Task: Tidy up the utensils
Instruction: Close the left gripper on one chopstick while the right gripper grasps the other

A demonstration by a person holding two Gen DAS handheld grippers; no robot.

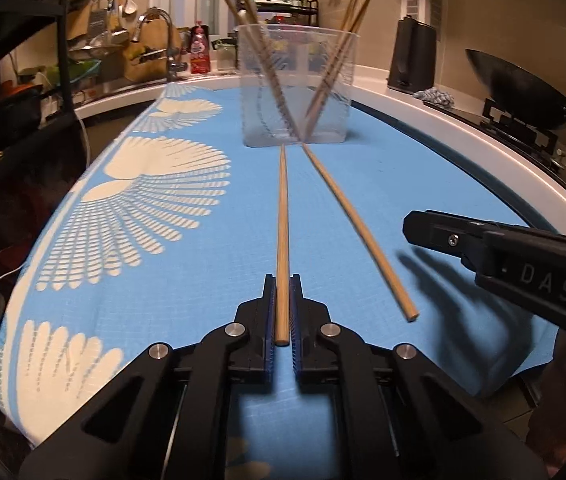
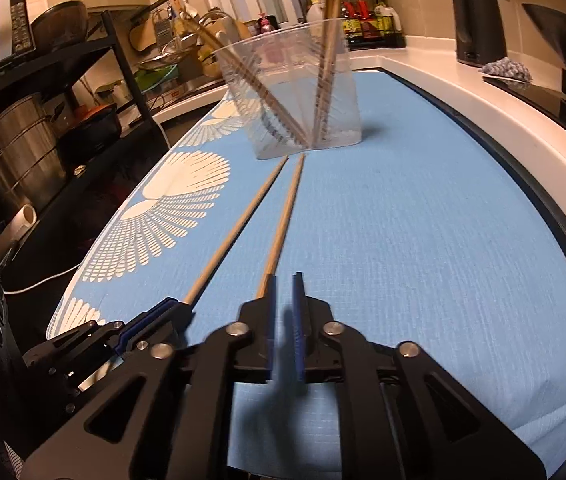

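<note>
Left gripper [image 1: 283, 312] is clamped on one round wooden chopstick [image 1: 283, 220]; right gripper [image 2: 285, 320] stands apart, empty, beside another chopstick [image 2: 283, 224]. Both lie mid-surface on blue woven cloth [image 1: 383, 184], tips at the clear plastic cup [image 1: 297, 80] holding several chopsticks.

The two chopsticks [image 1: 282, 240] lying on the desk look like pale, matt wood, smooth along their length. Under them the blue cloth [image 1: 383, 184] shows a fine woven grid and a flat, non-shiny finish. The far container [image 1: 297, 92] is clear, glossy plastic. Each hand-held gripper [image 1: 283, 308] is matt black plastic with bright metal pins and ribbed blue pads [image 2: 298, 320]. The desk [image 1: 483, 140] rim is glossy white.
</note>
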